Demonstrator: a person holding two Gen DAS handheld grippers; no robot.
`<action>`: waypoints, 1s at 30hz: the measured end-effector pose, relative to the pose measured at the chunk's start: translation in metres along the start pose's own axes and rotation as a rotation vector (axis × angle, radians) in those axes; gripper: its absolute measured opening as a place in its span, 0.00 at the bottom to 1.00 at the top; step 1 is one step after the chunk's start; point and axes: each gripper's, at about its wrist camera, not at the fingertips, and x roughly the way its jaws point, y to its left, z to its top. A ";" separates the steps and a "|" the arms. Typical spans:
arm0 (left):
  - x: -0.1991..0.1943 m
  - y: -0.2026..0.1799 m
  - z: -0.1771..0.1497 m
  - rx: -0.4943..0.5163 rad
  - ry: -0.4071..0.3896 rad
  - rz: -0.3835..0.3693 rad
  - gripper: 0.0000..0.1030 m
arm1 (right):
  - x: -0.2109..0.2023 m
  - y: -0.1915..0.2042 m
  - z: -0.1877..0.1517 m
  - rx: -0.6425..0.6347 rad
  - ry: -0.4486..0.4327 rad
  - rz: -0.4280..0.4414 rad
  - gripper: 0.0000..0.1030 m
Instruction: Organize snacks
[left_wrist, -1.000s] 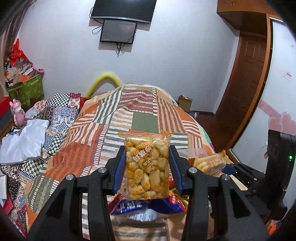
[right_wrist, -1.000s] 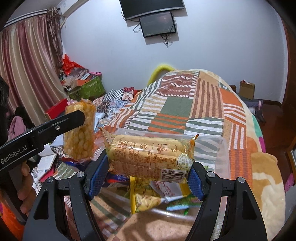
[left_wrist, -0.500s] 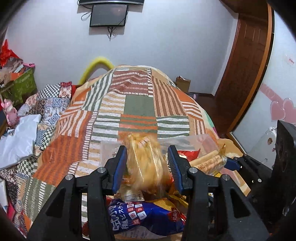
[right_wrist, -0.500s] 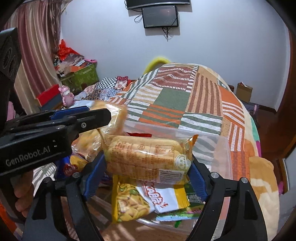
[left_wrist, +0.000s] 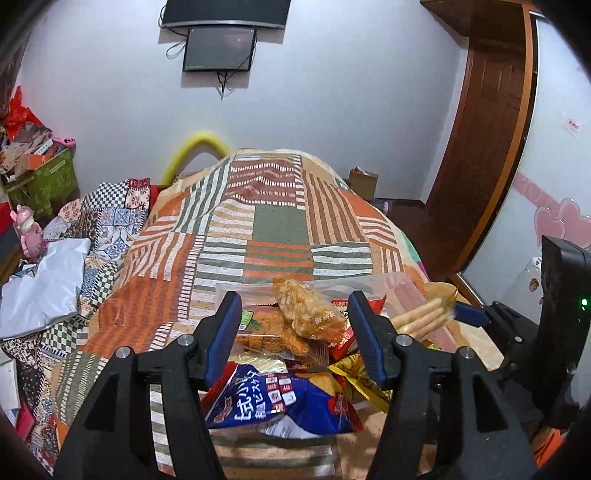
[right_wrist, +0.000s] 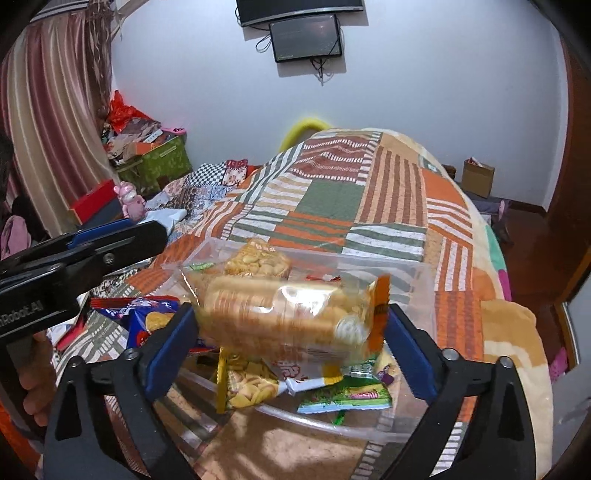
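Hanging over the clear bin (left_wrist: 391, 282) on the bed (left_wrist: 280, 229), the left claw (left_wrist: 293, 325) is spread w/ nothing between its pads, and the bag of puffed snacks (left_wrist: 308, 312) lies on top of the other packets inside the bin. Right claw (right_wrist: 291, 332) pinches a pack of long biscuits (right_wrist: 288, 314) by both ends, held crosswise above the bin's near edge; it's blurred. A blue chip bag (left_wrist: 284, 402) lies on the bed at the bin's near left corner, partly against the pile.
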 end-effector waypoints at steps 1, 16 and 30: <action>-0.003 -0.001 0.000 0.004 -0.004 0.001 0.60 | -0.001 0.000 0.001 -0.003 -0.003 -0.009 0.99; -0.069 -0.018 -0.018 0.040 -0.133 0.007 0.60 | -0.074 0.003 -0.002 0.020 -0.128 -0.014 0.99; -0.137 -0.041 -0.047 0.066 -0.266 0.047 0.80 | -0.151 0.022 -0.019 0.015 -0.277 -0.098 1.00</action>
